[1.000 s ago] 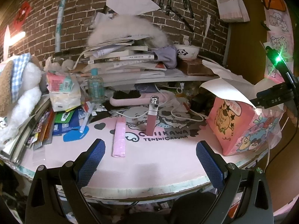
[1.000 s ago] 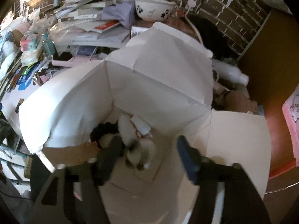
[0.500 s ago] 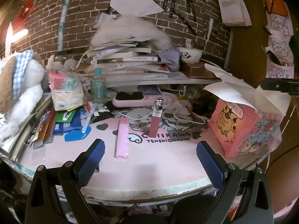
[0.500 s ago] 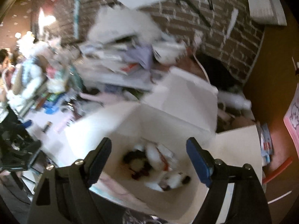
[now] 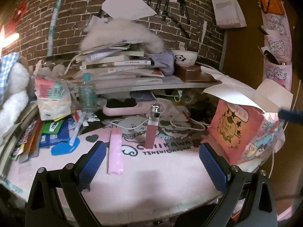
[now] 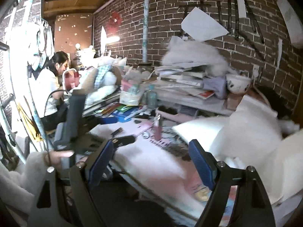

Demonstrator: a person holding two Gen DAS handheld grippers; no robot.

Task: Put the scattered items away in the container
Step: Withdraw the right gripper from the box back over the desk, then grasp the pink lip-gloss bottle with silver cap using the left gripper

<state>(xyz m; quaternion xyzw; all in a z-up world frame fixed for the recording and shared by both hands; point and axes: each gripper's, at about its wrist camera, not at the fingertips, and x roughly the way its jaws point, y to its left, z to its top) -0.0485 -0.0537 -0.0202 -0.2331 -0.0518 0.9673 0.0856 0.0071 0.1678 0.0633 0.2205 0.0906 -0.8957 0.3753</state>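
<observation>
On the pink table (image 5: 162, 172), right in the middle of the cartoon-printed mat, a pink lip gloss tube (image 5: 152, 126) with a silver cap stood upright, and just left of it a flat pink packet (image 5: 115, 151) lay lengthwise. Both sat loose on the mat, well apart from the container. That container was a pink cartoon box (image 5: 238, 128) at the right edge of the table, its white flaps folded open.

The left hand-held gripper (image 5: 151, 168) hung at the near edge of the table with its blue-padded fingers spread wide and nothing between them; the tube and packet were just past its tips. The right hand-held gripper (image 6: 151, 168) was spread wide too and empty, looking across the table from the right side with the box's white flaps (image 6: 246, 132) blurred beside it. That view was pretty smeared, so small details were hard to make out.

Further back it was a proper mess: a pink brush (image 5: 123, 106) with dark bristles, a clear bottle (image 5: 87, 94) with a teal cap, a white cable (image 5: 181, 124), a stack of books and papers (image 5: 117, 62) with something fluffy on top, and a panda bowl (image 5: 184, 57) against the brick wall. Packets and a pen were piled at the far left.
</observation>
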